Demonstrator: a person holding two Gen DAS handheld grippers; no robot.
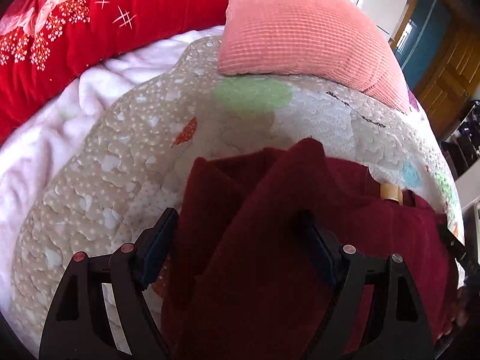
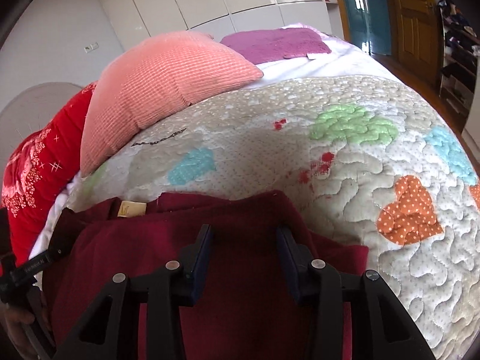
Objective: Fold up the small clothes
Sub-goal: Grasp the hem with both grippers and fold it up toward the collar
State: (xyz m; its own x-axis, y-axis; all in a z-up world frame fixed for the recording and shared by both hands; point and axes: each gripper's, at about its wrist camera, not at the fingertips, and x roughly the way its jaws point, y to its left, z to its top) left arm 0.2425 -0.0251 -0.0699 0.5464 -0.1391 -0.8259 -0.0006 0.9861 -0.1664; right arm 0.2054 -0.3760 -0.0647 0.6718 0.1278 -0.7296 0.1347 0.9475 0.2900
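From the left gripper, jaws spread, a raised fold of the maroon garment filled the gap and blocked twelve o'clock. Bare quilt lay free toward ten o'clock; beyond it the pink pillow and red blanket walled the far side. From the right gripper, open quilt stretched toward two o'clock

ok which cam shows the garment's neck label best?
Right wrist: the tan label faces the camera, flat on the dark red garment. Left wrist shows it only edge-on, partly hidden by a fold.
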